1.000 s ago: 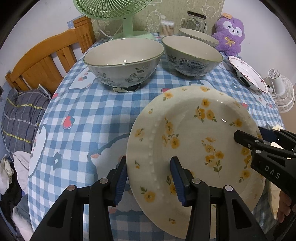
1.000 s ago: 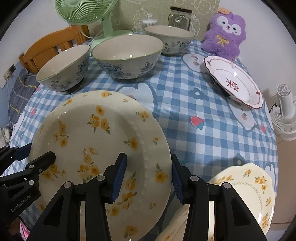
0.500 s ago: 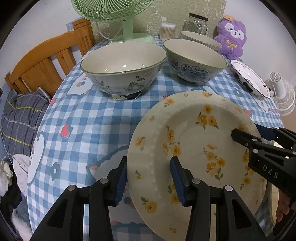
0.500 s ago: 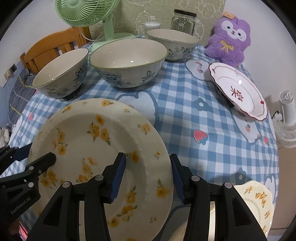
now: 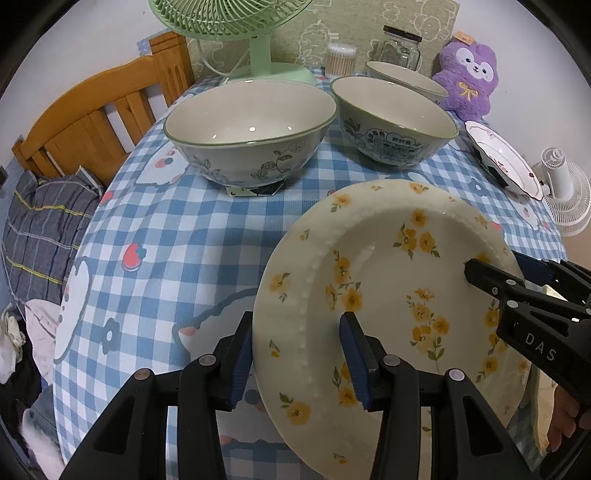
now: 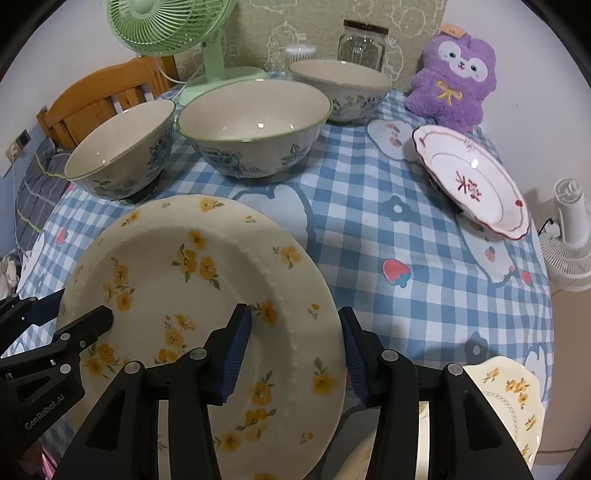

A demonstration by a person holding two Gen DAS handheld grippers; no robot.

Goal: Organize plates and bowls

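A cream plate with yellow flowers (image 5: 388,266) (image 6: 177,266) hangs tilted over the near part of the table, held from both sides. My left gripper (image 5: 297,354) (image 6: 79,308) is shut on its left rim, one pad on top and one beneath. On the opposite rim my right gripper (image 6: 295,350) (image 5: 498,269) is shut the same way. Further back stand three blue-patterned bowls: a large bowl (image 5: 251,122) (image 6: 122,147), a second bowl (image 5: 391,122) (image 6: 255,118) and a third bowl (image 5: 406,74) (image 6: 340,85).
A red-trimmed plate (image 6: 472,177) lies propped at the right edge of the checked tablecloth (image 6: 388,236). A scalloped yellow-flower plate (image 6: 509,398) lies at the near right. A green fan (image 5: 236,22), glass jar (image 6: 362,44) and purple plush (image 6: 454,85) line the back. A wooden chair (image 5: 92,114) stands left.
The held plate has sunk a little in both views, and the right wrist view has drifted slightly. Both grips on the rims are unchanged.
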